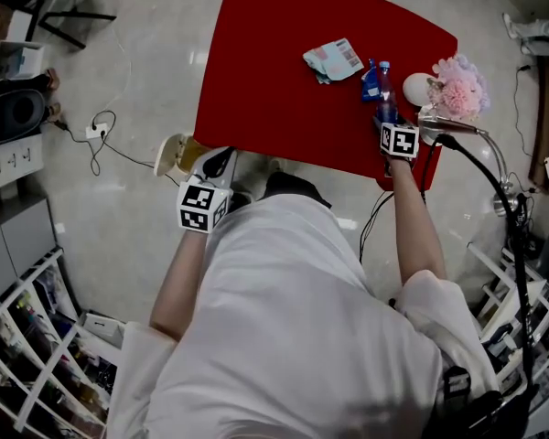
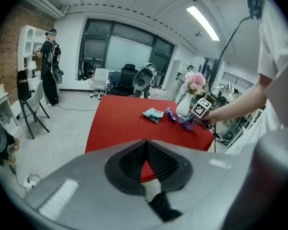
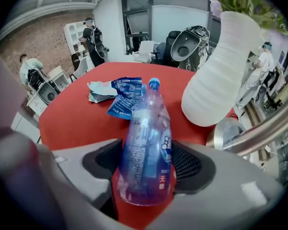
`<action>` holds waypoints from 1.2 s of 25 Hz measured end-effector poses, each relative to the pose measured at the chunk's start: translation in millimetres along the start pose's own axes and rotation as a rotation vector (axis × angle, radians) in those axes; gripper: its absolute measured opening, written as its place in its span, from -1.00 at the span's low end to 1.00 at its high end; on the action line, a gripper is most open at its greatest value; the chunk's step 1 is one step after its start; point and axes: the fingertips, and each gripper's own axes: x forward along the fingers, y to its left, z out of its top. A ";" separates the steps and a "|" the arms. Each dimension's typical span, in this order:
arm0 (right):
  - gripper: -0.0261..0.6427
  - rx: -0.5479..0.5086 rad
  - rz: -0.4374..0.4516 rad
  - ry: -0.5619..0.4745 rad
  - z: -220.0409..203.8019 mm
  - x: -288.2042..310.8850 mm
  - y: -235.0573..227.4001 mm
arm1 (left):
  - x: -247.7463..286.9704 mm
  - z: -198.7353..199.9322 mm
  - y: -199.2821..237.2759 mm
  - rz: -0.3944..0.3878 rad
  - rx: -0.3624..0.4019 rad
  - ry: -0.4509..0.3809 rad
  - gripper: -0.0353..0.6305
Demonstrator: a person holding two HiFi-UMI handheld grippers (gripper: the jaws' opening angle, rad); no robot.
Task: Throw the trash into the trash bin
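Left gripper [image 2: 145, 152] pressed together with nothing in it; right gripper [image 3: 146, 164] spread wide about a plastic bottle [image 3: 146, 133].
The left gripper sits off the near edge of the red bench [image 1: 274, 80]. Farther right lie a crumpled packet [image 1: 334, 59] and a blue wrapper [image 3: 125, 97], its white lettering too blurred to read. The blue-capped bottle lies on the bench between the right pads, unclamped, its label illegible, just beside a white vase [image 3: 221, 71].

Left gripper [image 1: 218, 165] sits low, jaws together — right gripper [image 1: 385, 117] reaches out front, tipped down, jaws wide apart.
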 end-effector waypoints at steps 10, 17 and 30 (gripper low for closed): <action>0.02 0.071 0.009 -0.098 10.3 -29.1 24.9 | -16.8 -13.0 18.2 0.014 -0.036 -0.028 -0.88; 0.02 0.108 0.040 -0.169 19.6 -54.0 69.2 | -46.1 -32.5 31.1 0.023 -0.056 -0.049 -0.88; 0.02 -0.046 0.297 -0.178 44.2 -70.8 242.0 | -123.9 -81.9 68.0 0.104 -0.138 -0.090 -0.88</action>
